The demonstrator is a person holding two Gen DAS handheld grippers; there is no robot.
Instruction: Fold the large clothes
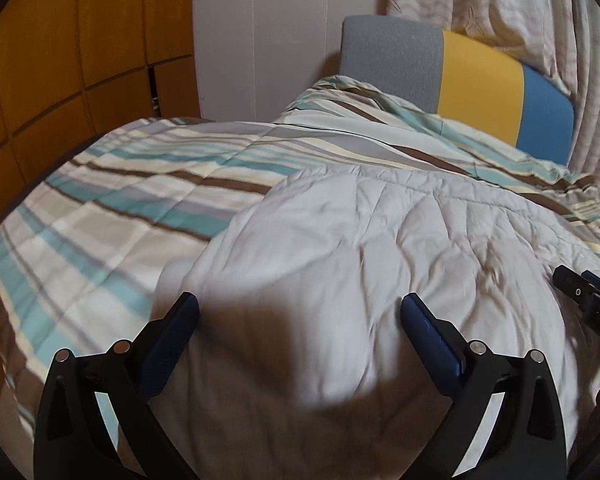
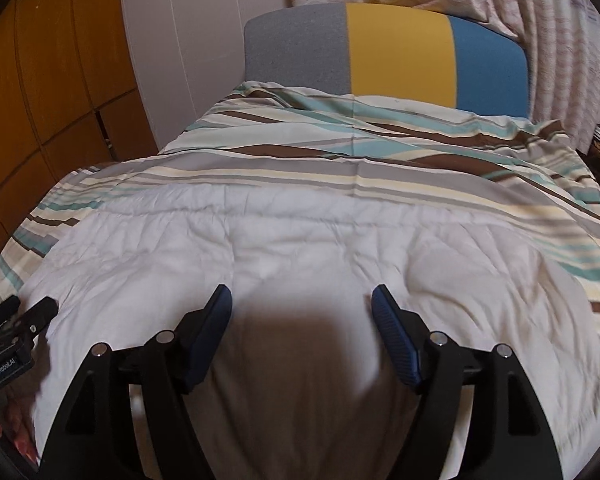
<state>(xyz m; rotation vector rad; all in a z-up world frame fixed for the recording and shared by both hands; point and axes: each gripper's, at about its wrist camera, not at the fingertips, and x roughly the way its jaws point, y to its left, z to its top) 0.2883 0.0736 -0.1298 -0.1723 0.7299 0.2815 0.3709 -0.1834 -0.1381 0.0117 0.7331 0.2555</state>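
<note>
A wrinkled white quilted comforter [image 2: 300, 248] (large, puffy, stitched edge along its far side) lies spread over the near end of a bed with a teal, brown and cream striped cover [image 2: 380, 160], reaching toward a grey, yellow and blue panelled headboard [image 2: 396, 56]. The left gripper [image 1: 300, 312] and the right gripper [image 2: 302, 304] both hover over the comforter with jaws spread wide, grasping nothing.

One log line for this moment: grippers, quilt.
left gripper open, empty | right gripper open, empty | white quilt folded over striped side | bed headboard behind
</note>
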